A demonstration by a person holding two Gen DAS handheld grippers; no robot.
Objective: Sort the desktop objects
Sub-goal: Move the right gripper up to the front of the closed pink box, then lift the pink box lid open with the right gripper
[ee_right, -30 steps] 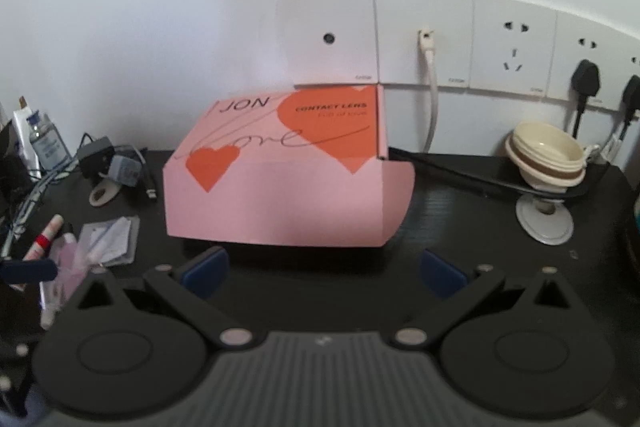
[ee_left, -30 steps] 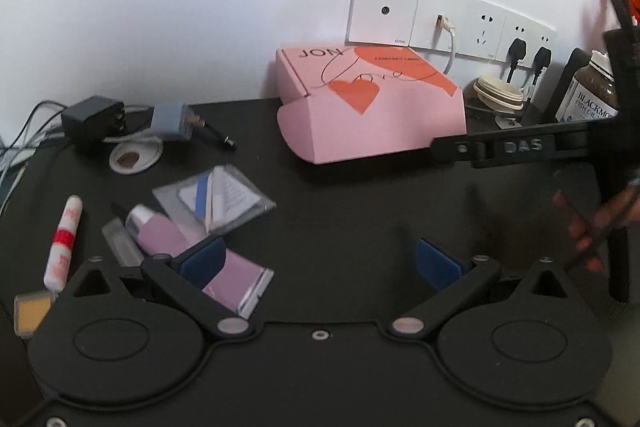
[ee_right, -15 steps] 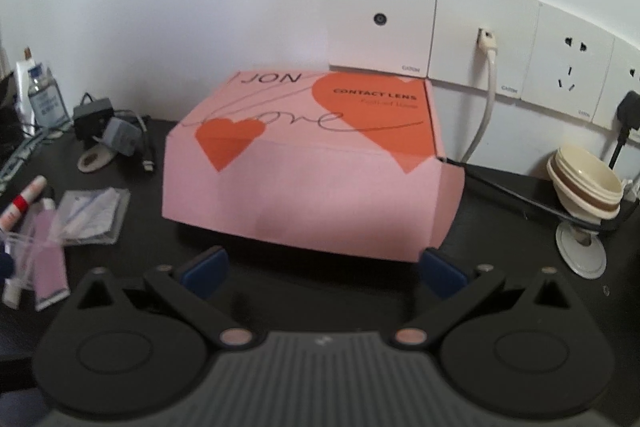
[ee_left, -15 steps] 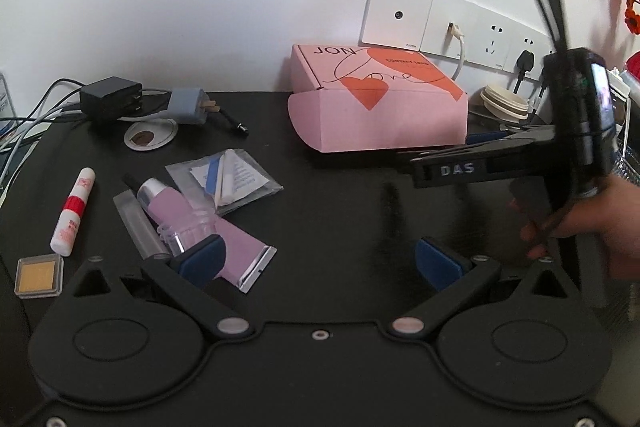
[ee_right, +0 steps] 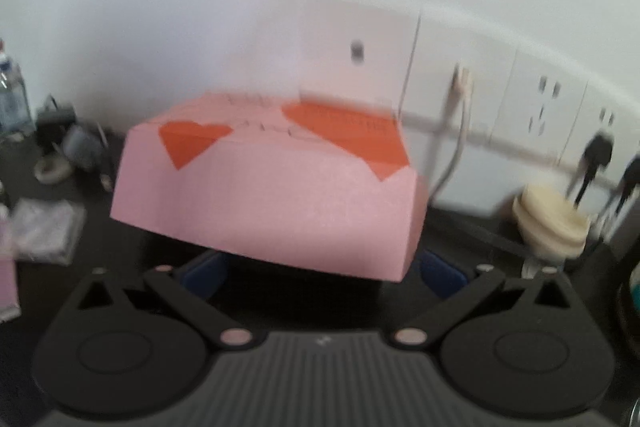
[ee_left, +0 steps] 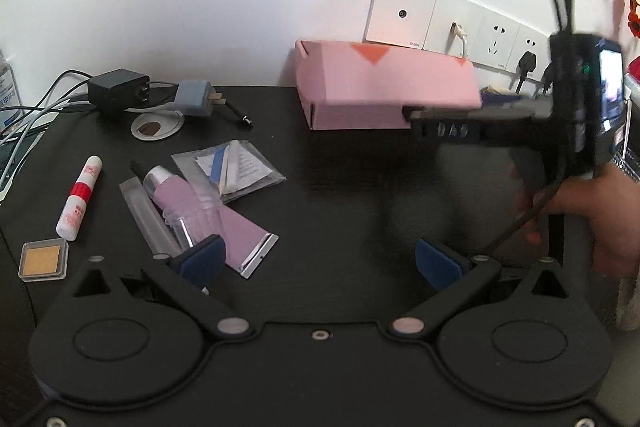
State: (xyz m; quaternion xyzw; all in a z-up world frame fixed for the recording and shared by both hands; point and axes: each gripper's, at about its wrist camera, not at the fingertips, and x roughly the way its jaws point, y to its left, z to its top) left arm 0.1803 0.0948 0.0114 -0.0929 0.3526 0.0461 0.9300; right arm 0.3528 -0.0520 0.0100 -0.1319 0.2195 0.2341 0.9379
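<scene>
A pink box with orange hearts [ee_left: 384, 87] stands at the back of the black desk [ee_left: 340, 195], under the wall sockets. My right gripper [ee_right: 322, 273] is open, and the box's front edge [ee_right: 272, 203] lies between its blue pads and partly hides them; this view is blurred. From the left wrist view, the right gripper [ee_left: 416, 119] reaches the box's right front corner, held by a hand [ee_left: 592, 211]. My left gripper [ee_left: 319, 261] hovers open over bare desk with nothing in it, its left pad beside a purple tube [ee_left: 200, 211].
Left of the purple tube lie a clear cap tube [ee_left: 148, 215], a white-and-red tube [ee_left: 79, 199] and a small square case [ee_left: 43, 261]. A clear packet [ee_left: 230, 169], a black adapter [ee_left: 118, 91] and a grey plug [ee_left: 196, 98] lie behind. Cream stacked lids [ee_right: 552, 223] sit right of the box.
The right gripper has moved forward until the pink box's front edge sits between its open fingers. The left gripper has drawn back a little, so more of the desk shows.
</scene>
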